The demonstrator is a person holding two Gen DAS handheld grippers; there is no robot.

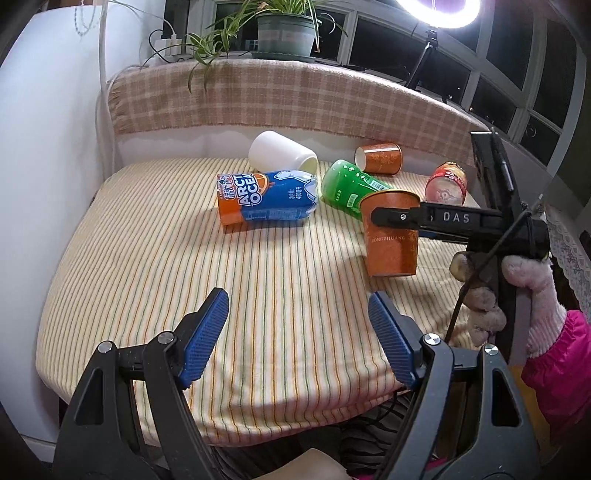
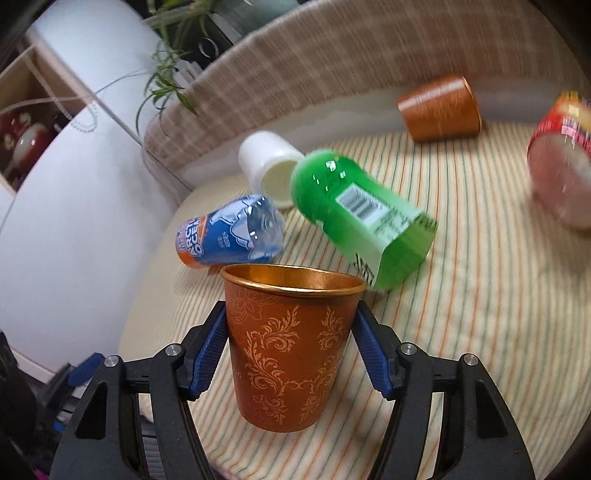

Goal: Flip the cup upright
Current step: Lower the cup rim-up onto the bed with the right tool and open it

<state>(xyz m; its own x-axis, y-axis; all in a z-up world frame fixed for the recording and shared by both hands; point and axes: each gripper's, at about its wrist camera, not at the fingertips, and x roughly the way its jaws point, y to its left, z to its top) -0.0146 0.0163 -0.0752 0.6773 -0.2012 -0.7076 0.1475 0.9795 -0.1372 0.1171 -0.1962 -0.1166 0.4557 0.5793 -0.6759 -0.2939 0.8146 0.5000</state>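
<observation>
An orange paper cup with gold scrollwork (image 2: 291,347) stands mouth up between the blue pads of my right gripper (image 2: 291,350), which is shut on it near the rim. In the left wrist view the same cup (image 1: 391,243) is upright at the right of the striped cloth, with the right gripper (image 1: 391,216) across its upper part. Whether its base touches the cloth I cannot tell. My left gripper (image 1: 299,332) is open and empty over the front of the cloth. A second orange cup (image 1: 378,158) lies on its side at the back; it also shows in the right wrist view (image 2: 441,109).
A white cup (image 1: 280,152), a blue and orange bottle (image 1: 267,197), a green bottle (image 1: 351,188) and a red bottle (image 1: 445,182) lie on their sides on the striped cloth (image 1: 184,258). A plaid-covered backrest (image 1: 277,96) and a potted plant (image 1: 288,33) stand behind.
</observation>
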